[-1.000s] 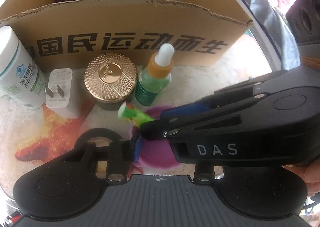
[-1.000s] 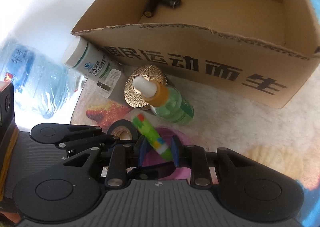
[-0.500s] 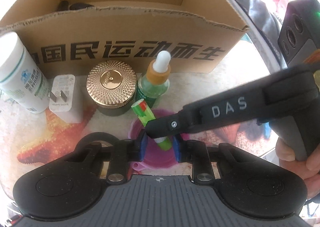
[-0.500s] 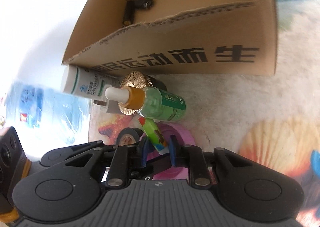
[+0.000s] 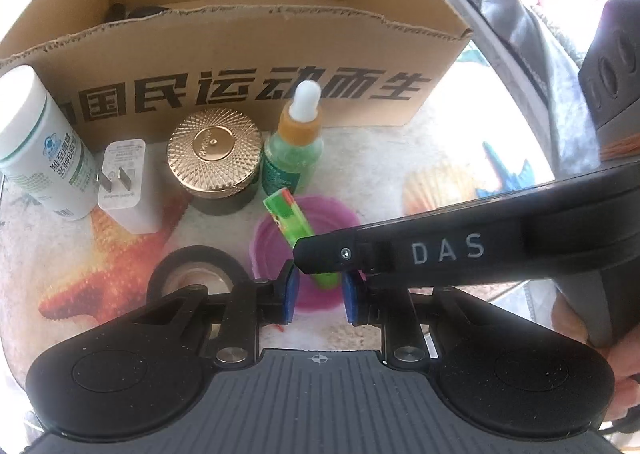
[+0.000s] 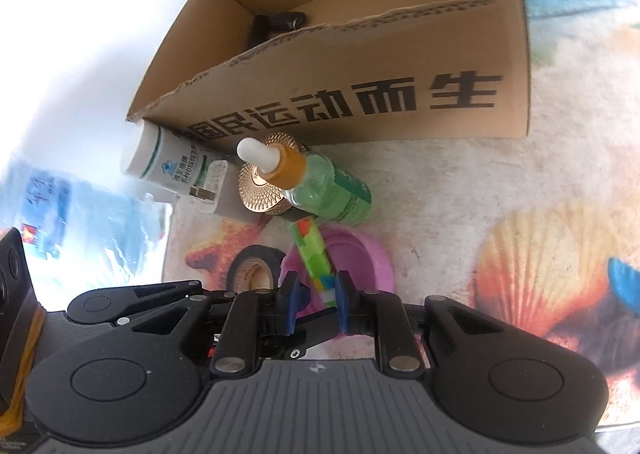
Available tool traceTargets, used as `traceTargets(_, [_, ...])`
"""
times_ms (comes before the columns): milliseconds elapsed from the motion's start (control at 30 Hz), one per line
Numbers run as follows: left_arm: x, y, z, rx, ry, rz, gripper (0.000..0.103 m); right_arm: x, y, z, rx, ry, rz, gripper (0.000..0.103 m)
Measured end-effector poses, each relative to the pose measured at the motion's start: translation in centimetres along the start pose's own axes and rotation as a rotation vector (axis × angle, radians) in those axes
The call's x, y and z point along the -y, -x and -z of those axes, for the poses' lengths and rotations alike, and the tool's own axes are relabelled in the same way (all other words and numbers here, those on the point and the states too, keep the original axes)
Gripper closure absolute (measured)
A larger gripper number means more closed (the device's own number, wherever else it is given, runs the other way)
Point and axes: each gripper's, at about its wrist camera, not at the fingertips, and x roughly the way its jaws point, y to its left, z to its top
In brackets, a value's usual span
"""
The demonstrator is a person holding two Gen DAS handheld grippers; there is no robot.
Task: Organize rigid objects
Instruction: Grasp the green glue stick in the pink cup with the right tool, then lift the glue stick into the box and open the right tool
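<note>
A green patterned tube (image 5: 294,220) is held over a pink lid (image 5: 336,214) on the mat. My right gripper (image 6: 314,296) is shut on the tube (image 6: 314,254), which sticks out forward from its blue pads. In the left wrist view the right gripper's arm (image 5: 440,254) crosses in from the right. My left gripper (image 5: 318,296) is open, its blue pads either side of the tube's lower end without touching it.
An open cardboard box (image 5: 248,66) stands behind, with dark items inside. In front of it stand a white bottle (image 5: 40,150), a white charger (image 5: 126,184), a gold-lidded jar (image 5: 216,162) and a green dropper bottle (image 5: 296,146). A black tape roll (image 5: 196,274) lies left.
The right gripper has turned with the tube, which now stands more upright over the pink lid. My left gripper's jaws have come to sit around the tube's lower end.
</note>
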Motion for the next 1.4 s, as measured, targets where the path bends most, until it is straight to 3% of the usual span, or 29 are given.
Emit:
traceTargets(433, [-2.3,-0.4,-0.1,0.034,0.076,0.004,0.077,-1.7,-1.8,-1.1,-0.008,0.072,0.08,0.08])
traceTargets(767, [-1.4,-0.2,0.4,0.05,0.065,0.005,0.084,0.3,-1.8,-0.8,0.019,-0.088,-0.041,0.086])
traceTargets(1100, [0.2,4.8,-0.1,0.079,0.015,0.023,0.084,-1.9,2.4,0.2,0.086,-0.118,-0.052,0.086])
traceTargets(1267, [-0.3,9.7,-1.4,0.125,-0.021,-0.012,0.084,-5.4,6.1,-0.6,0.147,-0.099,-0.098,0.086])
traceTargets(1400, [-1.0,12.7,-4.3,0.169,-0.054,-0.079,0.084,-8.8,7.7,-3.2,0.203,-0.054,-0.141,0.086])
